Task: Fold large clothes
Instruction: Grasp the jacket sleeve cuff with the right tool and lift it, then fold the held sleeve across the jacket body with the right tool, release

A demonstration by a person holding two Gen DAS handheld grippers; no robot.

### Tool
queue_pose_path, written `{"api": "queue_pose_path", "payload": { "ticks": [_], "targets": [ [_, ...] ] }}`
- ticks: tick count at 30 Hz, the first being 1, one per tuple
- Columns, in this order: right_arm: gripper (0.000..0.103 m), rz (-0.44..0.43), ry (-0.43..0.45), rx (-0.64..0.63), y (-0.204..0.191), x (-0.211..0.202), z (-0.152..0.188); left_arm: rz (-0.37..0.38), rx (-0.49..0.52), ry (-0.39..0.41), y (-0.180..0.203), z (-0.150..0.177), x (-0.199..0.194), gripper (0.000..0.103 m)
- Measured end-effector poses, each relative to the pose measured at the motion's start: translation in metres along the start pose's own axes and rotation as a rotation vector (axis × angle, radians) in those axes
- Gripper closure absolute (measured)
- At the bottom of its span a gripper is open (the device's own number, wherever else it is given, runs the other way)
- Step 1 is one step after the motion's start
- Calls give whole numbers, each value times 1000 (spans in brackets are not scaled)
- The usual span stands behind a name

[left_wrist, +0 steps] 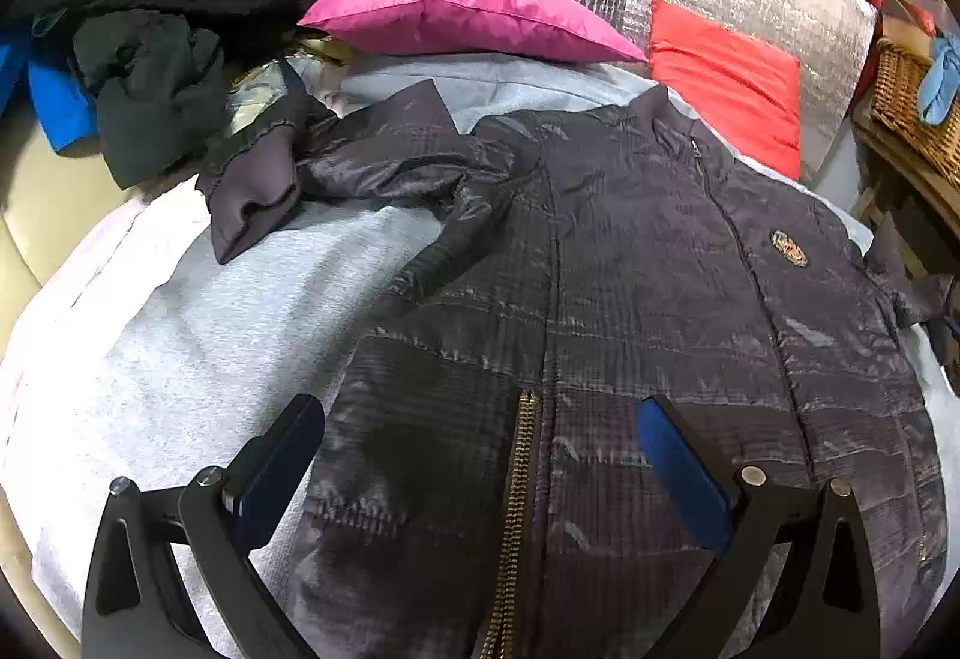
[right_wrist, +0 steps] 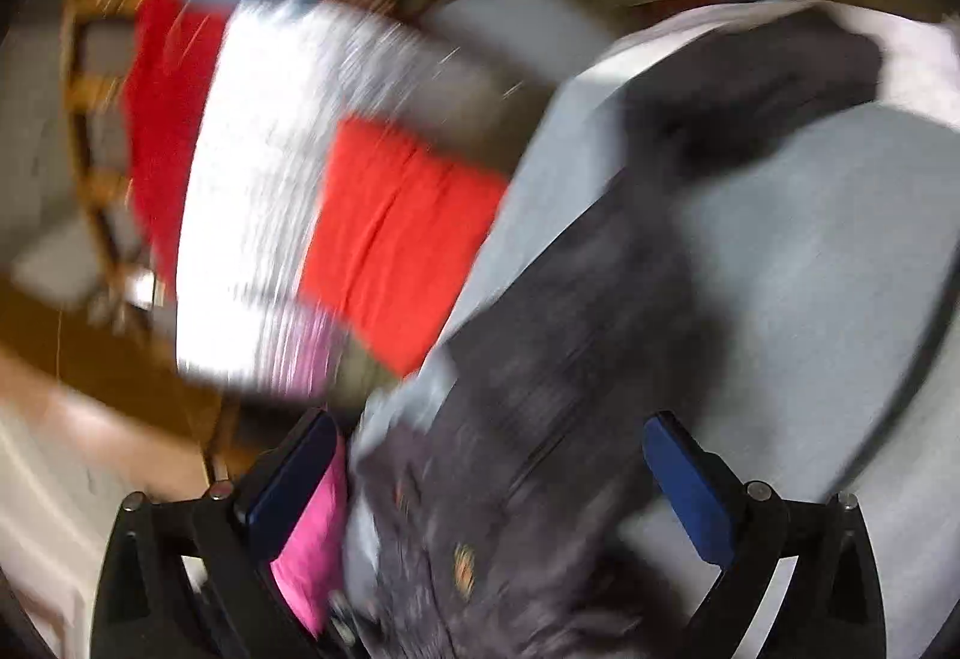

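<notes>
jacket [left_wrist: 630, 263] flat – pink pillow [left_wrist: 462, 5], black clothes [left_wrist: 156, 107] behind

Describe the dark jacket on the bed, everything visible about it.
The dark jacket is a shiny, quilted puffer, navy-grey, lying front up and spread on the light grey sheet. Its brass zipper is closed at the hem. A small embroidered badge marks the chest. One sleeve stretches toward the black clothes pile. The collar points toward the pink pillow.
</notes>
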State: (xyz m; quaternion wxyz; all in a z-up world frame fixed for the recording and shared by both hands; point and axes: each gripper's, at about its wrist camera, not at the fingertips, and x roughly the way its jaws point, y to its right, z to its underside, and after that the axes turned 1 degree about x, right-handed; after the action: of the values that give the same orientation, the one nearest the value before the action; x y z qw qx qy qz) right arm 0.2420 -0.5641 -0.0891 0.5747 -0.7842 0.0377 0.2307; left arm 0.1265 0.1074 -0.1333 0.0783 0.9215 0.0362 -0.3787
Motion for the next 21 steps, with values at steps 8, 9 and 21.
{"api": "queue_pose_path", "payload": {
  "ticks": [8,9,21],
  "targets": [
    [1,84,20,95,34,32,-86,-19,33,8,6,4,5,0],
    [7,107,17,98,35,38,-91,-23,30,6,5,5,6,0],
    [89,353,104,-511,-103,47,-41,16,-56,11,-10,3,5,0]
  ]
}}
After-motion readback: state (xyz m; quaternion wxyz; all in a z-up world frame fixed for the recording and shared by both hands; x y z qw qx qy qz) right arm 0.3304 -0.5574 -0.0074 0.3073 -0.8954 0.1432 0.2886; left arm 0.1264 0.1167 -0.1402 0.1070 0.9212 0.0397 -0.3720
